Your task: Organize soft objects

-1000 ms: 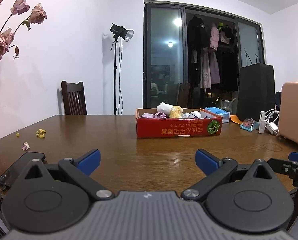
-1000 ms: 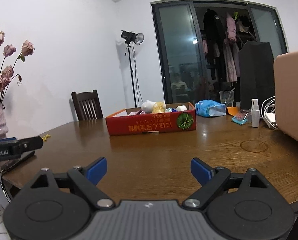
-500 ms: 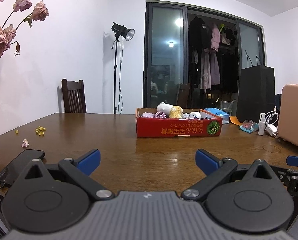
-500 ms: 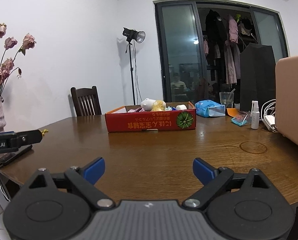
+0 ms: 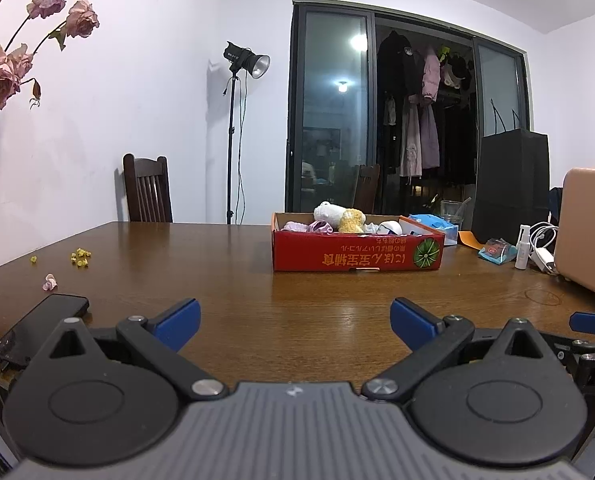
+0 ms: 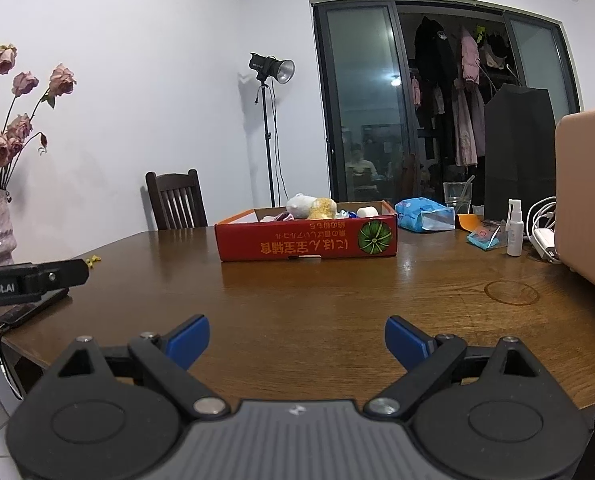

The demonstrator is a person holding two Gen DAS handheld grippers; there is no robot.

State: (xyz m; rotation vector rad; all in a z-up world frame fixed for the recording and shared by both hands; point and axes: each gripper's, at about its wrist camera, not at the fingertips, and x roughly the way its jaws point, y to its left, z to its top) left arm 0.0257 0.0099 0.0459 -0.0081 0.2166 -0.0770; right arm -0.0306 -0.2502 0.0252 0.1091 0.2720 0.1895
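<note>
Brown wood of the worktop (image 5: pixel 297 296) fills the space ahead of both hand-held grippers. The left hand-held gripper (image 5: pixel 295 318) has its blue fingertips (image 5: pixel 177 322) spread wide with nothing between them, low over the near edge. The right hand-held gripper (image 6: pixel 296 338) is spread the same way and empty, level with the left one and to its right; its tip shows at the right edge of the left view.

The red box (image 5: pixel 357 254) sits well ahead of both, slightly right of centre for the left hand-held gripper and about centred for the right. In it lie the soft toys: a white plush (image 5: pixel 329 213) touching a yellow plush (image 5: pixel 351 220), with pink cloth (image 5: pixel 321 227) beside them.

A phone (image 5: pixel 41 326) lies just left of the left hand-held gripper at the worktop edge. A blue pack (image 6: pixel 423 215), a glass (image 6: pixel 456 197) and a spray bottle (image 6: pixel 514 228) stand right of the box.

Compared with a second ago, both views have risen a little and the box looks barely nearer; the fingers are as wide as before, and nothing on the worktop has shifted.
</note>
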